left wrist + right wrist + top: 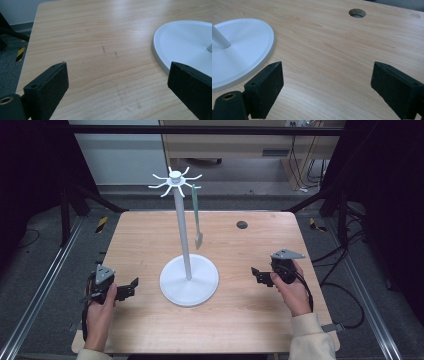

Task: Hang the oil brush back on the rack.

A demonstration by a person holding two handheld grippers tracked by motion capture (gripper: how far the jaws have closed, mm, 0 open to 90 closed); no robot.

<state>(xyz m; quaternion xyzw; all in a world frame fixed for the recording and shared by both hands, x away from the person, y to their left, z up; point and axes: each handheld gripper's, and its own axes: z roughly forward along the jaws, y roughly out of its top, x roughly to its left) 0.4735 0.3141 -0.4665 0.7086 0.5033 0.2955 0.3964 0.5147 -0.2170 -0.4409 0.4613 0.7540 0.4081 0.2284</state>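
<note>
Standing at the centre of the high view, the white stand [188,279] rises from its round base to a crown of hooks [174,181] in the upper middle of the frame, and from one hook on the right side hangs a pale green spatula [196,217], its blade dangling beside the pole and clear of the wooden table [240,320]; the left gripper [131,287] rests at the lower left of that frame, just beside the base, its jaws spread wide with nothing between them (its own view shows bare wood and the base's rim at the right edge); the right gripper [258,275] sits at the lower right, likewise spread and empty, near the base but apart from it; a dark cable hole [242,224] lies in the upper right of the tabletop. The work in hand looks like taking the spatula off its hook, and neither gripper has started toward it; to do it well, I would judge that one gripper should steady the pole low down while the other closes on the handle's middle, lifts straight up until the loop clears the hook, and only then draws outward, since a sideways tug could tip the tall stand.
</note>
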